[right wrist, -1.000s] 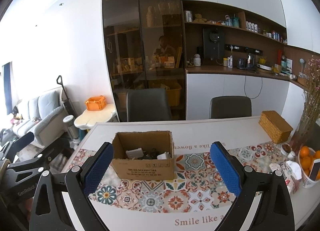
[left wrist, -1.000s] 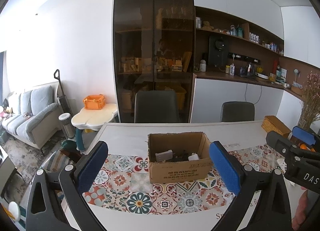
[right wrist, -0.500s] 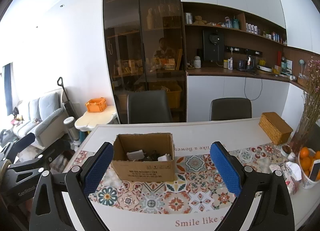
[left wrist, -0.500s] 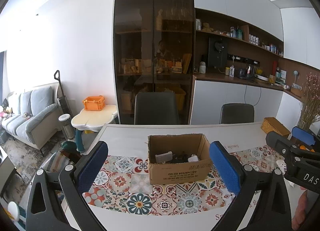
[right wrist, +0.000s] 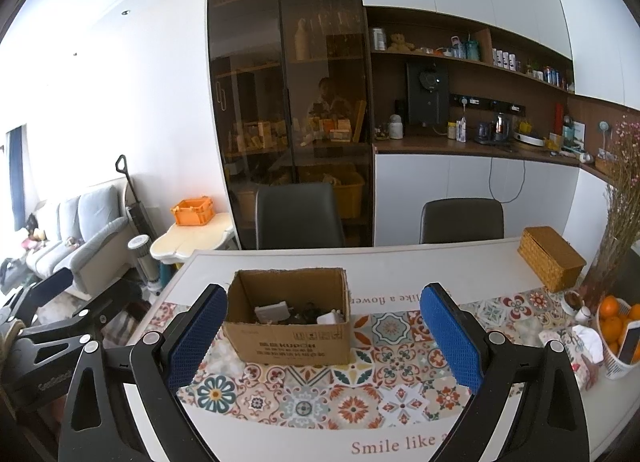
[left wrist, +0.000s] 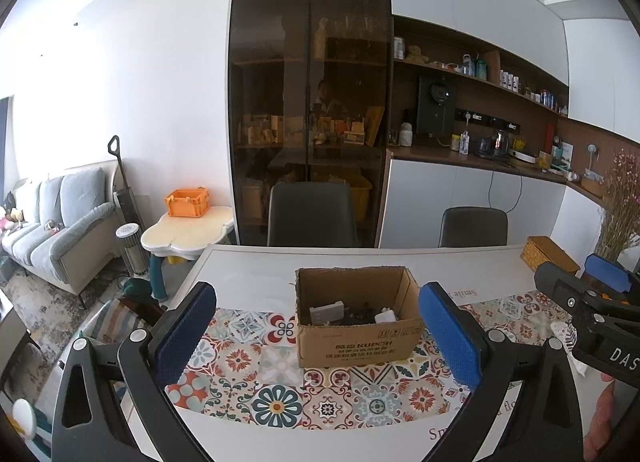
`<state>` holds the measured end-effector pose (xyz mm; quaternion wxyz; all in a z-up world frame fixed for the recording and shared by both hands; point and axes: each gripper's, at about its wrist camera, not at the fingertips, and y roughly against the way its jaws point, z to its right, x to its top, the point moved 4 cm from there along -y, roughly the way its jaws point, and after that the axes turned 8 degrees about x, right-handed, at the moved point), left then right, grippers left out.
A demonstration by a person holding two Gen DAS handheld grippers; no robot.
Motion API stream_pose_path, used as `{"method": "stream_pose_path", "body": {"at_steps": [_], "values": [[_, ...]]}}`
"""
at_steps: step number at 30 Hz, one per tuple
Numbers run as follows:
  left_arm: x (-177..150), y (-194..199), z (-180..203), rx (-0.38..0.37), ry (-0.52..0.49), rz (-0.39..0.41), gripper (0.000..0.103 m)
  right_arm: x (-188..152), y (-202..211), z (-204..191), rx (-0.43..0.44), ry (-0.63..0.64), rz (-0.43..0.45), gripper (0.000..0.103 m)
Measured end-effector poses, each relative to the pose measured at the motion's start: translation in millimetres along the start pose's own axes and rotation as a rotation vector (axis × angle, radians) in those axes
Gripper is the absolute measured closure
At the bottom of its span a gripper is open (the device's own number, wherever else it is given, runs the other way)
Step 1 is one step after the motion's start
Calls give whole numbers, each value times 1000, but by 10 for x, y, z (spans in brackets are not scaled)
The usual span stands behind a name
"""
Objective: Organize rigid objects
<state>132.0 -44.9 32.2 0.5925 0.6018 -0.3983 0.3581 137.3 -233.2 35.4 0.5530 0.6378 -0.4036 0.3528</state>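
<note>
resting on the patterned mat near the table's left edge, an open cardboard box holds small white and dark items; bare mat surrounds it. left gripper and right gripper hover apart, fingers spread, empty.

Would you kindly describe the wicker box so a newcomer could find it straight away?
Start at the white table with the patterned tile runner. Past the runner, near the table's far right corner, sits the wicker box, beside the dried flowers. It is woven, golden-brown and closed, unlike the open, plain cardboard box standing on the runner.
</note>
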Motion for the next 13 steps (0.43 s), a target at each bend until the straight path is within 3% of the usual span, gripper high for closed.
{"method": "stream_pose_path", "body": {"at_steps": [13], "values": [[-28, 0, 19, -4, 0, -2, 0, 5, -7, -42, -4, 1, 5, 6]]}}
